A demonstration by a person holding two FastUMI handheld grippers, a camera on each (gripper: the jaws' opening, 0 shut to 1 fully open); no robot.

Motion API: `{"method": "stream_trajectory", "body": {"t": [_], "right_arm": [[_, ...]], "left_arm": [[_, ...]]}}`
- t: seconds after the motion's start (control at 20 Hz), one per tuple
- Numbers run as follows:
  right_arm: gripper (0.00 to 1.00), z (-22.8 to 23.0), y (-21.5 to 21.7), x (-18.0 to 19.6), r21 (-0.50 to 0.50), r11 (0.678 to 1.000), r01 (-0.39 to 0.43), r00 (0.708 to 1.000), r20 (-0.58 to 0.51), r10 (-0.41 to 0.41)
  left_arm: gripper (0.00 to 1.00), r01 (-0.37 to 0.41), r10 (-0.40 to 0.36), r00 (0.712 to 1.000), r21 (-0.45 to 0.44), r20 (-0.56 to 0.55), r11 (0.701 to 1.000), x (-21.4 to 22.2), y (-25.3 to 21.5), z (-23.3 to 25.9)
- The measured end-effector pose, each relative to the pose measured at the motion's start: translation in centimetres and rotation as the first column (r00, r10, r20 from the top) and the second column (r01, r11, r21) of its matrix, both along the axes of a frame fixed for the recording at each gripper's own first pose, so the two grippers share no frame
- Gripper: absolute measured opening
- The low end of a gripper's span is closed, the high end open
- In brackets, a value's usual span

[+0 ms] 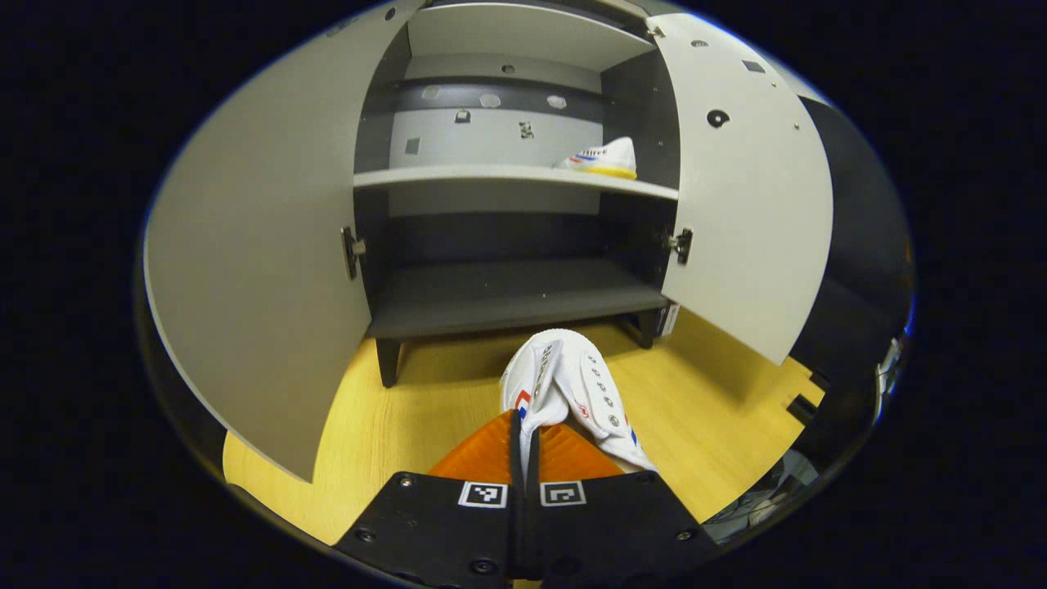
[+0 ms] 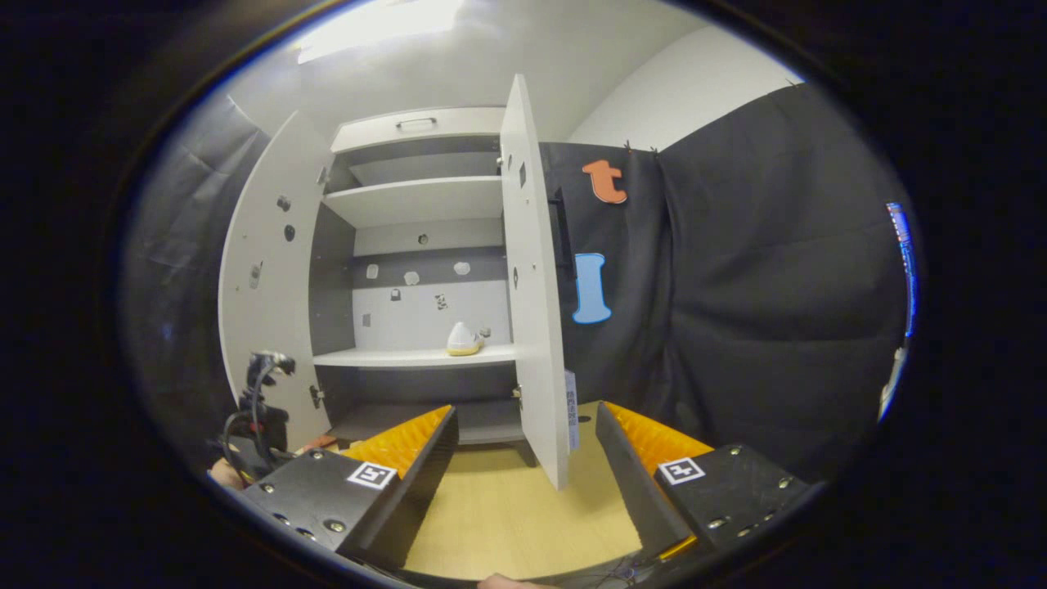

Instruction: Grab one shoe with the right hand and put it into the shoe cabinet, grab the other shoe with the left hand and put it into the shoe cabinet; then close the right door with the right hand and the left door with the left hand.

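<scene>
Left gripper (image 1: 524,425) at bottom centre of the left gripper view, fingers pressed together on the collar/upper of a white shoe (image 1: 572,393), toe pointing away toward the cabinet. Grip at the soft opening edge likely because that's the thinnest part to pinch; shoe hangs forward and a bit right of the fingers, above the wood floor (image 1: 425,425). Can't tell if the sole touches the floor.

Shoe cabinet (image 1: 507,172) fills upper centre, both doors swung wide. Left door (image 1: 253,270) takes the left of the frame, right door (image 1: 744,196) the right. Doors open so both shelves are reachable. Other shoe (image 1: 604,157) already sits on the middle shelf, at its right end near the right wall, leaving the left and centre of that shelf free, probably for the held shoe. Dark lower shelf (image 1: 507,294) bare.

Right gripper view: right gripper (image 2: 523,458) at the bottom, fingers wide apart, nothing between them, well back from the cabinet. Right door edge-on (image 2: 532,311) just above the gap between the fingers, so it looks lined up for the door push later. Placed shoe (image 2: 463,339) small at frame centre on the shelf. Left gripper and the hand holding it at lower left (image 2: 253,442), near the left door's lower part (image 2: 262,270).

Judged stage: right-hand shoe done, left shoe mid-carry, both doors not yet closed. Next needs a lift to shelf height.
</scene>
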State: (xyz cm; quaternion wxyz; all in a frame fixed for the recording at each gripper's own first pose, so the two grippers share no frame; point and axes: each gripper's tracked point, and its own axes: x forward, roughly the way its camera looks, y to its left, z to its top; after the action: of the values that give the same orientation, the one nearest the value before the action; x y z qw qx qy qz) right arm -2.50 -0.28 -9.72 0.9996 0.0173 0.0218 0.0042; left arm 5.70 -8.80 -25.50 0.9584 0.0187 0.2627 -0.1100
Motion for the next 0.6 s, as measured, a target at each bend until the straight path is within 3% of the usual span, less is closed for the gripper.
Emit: {"method": "stream_trajectory", "body": {"t": [0.35,0.6], "right_arm": [[1.0,-0.3,-0.5,-1.1,0.057,0.998,-0.009,1.0,0.001,0.009],[1.0,-0.8,-0.4,-1.5,0.063,0.997,-0.035,0.999,0.0,0.035]], "left_arm": [[0.0,0.037,-0.036,0.991,-0.005,0.132,0.999,1.1,-1.6,8.4],[0.0,0.024,-0.022,0.967,-0.008,0.253,1.0,4.8,-2.1,15.4]]}}
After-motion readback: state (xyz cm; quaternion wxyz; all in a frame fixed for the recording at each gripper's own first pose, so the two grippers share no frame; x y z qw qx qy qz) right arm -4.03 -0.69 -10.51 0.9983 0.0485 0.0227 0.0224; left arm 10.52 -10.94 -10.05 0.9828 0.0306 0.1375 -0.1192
